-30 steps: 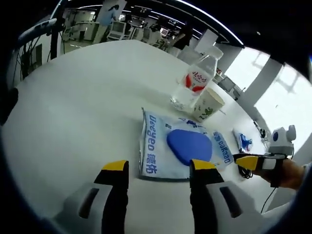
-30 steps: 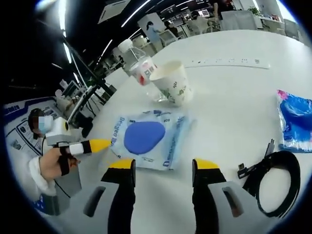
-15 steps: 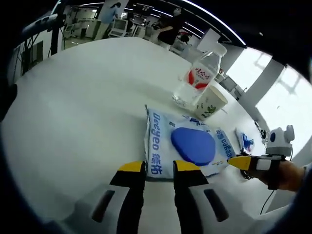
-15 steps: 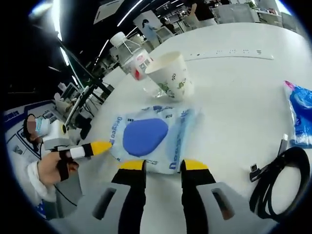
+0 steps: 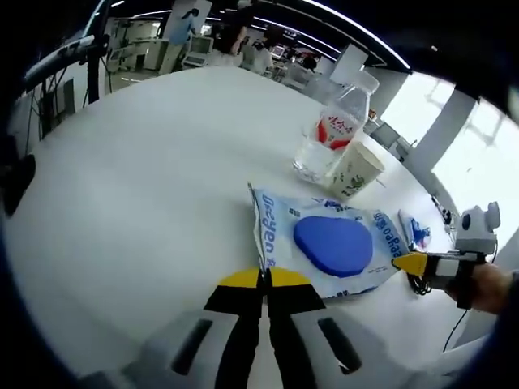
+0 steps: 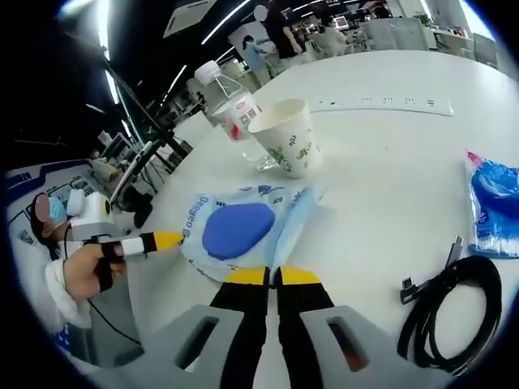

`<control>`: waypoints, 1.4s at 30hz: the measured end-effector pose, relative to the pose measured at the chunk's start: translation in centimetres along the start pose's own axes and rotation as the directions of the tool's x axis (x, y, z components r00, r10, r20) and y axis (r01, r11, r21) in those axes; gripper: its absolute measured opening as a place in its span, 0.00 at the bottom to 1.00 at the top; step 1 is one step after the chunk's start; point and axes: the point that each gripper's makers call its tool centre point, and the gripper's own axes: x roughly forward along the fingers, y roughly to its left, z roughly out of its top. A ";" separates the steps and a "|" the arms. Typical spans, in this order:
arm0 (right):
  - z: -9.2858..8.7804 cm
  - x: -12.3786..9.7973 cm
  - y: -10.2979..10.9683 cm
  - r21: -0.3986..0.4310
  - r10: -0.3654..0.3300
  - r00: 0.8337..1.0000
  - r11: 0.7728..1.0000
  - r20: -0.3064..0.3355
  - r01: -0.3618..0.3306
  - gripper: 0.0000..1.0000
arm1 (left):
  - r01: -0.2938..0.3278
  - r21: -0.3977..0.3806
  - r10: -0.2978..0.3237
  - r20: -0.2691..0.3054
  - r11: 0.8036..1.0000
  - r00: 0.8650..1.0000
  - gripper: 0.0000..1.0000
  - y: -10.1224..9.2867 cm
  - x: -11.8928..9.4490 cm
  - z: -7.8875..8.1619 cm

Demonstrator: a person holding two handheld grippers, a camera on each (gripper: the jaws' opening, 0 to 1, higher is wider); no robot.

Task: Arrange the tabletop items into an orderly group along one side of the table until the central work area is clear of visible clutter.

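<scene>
A white and blue wet-wipes pack with a blue oval lid lies on the white table. My left gripper is shut on the pack's near edge, which lifts slightly. The right gripper's yellow tip touches the pack's far right corner. In the right gripper view, my right gripper is shut on the edge of the wipes pack, which folds upward. The left gripper's yellow tip meets the pack's left side, held by a gloved hand.
A clear water bottle with a red label and a paper cup stand just behind the pack. A black cable coils to the right, with a blue packet beyond it. A white power strip lies farther back.
Both grippers went from open to shut, each closing on an edge of the wipes pack. The pack's pinched edges have lifted off the table.
</scene>
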 end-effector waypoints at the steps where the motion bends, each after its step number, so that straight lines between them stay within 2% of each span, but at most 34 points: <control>1: 0.0 -0.1 0.0 0.003 0.002 1.000 1.000 0.002 -0.002 0.00 | 0.000 0.008 0.000 0.002 1.000 1.000 0.00 0.0 -0.1 0.0; 5: 0.1 -0.9 0.3 0.002 0.010 1.000 1.000 0.022 -0.011 0.00 | 0.013 0.007 -0.013 0.012 1.000 1.000 0.00 -0.2 -0.3 0.2; 12: 1.0 -2.9 0.2 -0.023 0.005 0.997 1.000 0.080 -0.003 0.00 | 0.054 0.050 -0.057 0.054 0.997 0.997 0.00 -2.3 -1.2 1.5; 16: 1.3 -4.0 -0.2 -0.019 -0.005 0.995 1.000 0.102 0.007 0.00 | 0.073 0.075 -0.077 0.060 0.995 0.995 0.00 -3.3 -1.2 1.9; 25: 0.4 -6.9 -1.5 -0.006 -0.041 0.990 0.999 0.138 0.042 0.00 | 0.129 0.116 -0.135 0.050 0.985 0.990 0.00 -5.9 -0.7 1.8; 36: 0.8 -10.4 -3.8 0.024 -0.099 0.974 0.995 0.205 0.097 0.00 | 0.213 0.176 -0.224 0.042 0.961 0.974 0.00 -10.3 0.0 2.3; 42: 0.6 -11.7 -5.4 0.025 -0.150 0.964 0.989 0.221 0.148 0.00 | 0.253 0.246 -0.268 0.030 0.936 0.963 0.00 -13.1 0.5 3.1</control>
